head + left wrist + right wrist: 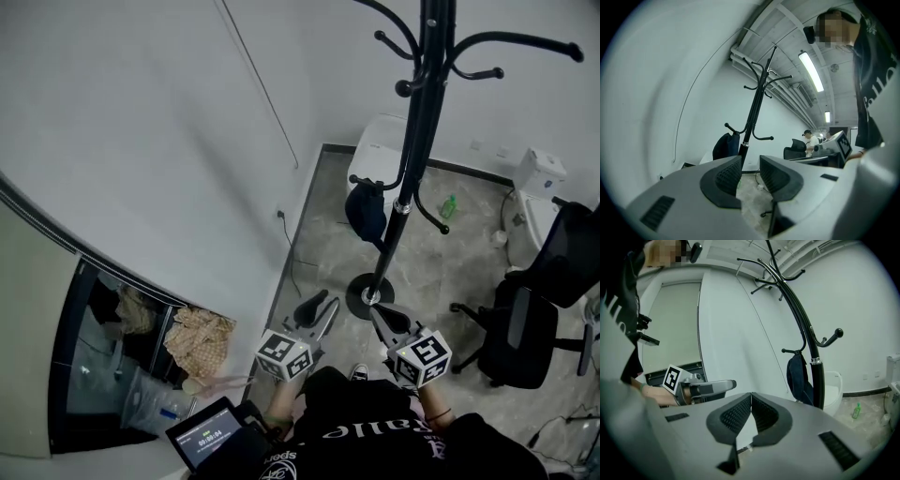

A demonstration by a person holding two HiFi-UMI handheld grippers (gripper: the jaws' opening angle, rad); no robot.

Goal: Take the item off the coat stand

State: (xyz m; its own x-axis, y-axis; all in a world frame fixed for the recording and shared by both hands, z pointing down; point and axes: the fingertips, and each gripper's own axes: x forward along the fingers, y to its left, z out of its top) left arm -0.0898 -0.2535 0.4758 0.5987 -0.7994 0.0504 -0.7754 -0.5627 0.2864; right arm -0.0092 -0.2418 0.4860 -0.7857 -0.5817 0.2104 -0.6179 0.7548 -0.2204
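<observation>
- White walls meet a grey mottled floor [441,272]; near the corner stands a black coat stand [412,159] on a round base.
- A dark blue bag [366,214] hangs from one of the stand's low hooks, close against the pole and clear of the floor.
- The left tongs [319,305] are released: their ribbed pads stand apart with only floor showing between them, and they point toward the stand's base.
- The right tongs [375,311] are clenched on nothing, pads meeting at the tips, and sit just beside the left pair.
- Both are well apart from the bag, which hangs untouched.
- A small green bottle [448,206] stands on the floor beyond the stand, and black office chairs [525,337] sit to the right.
</observation>
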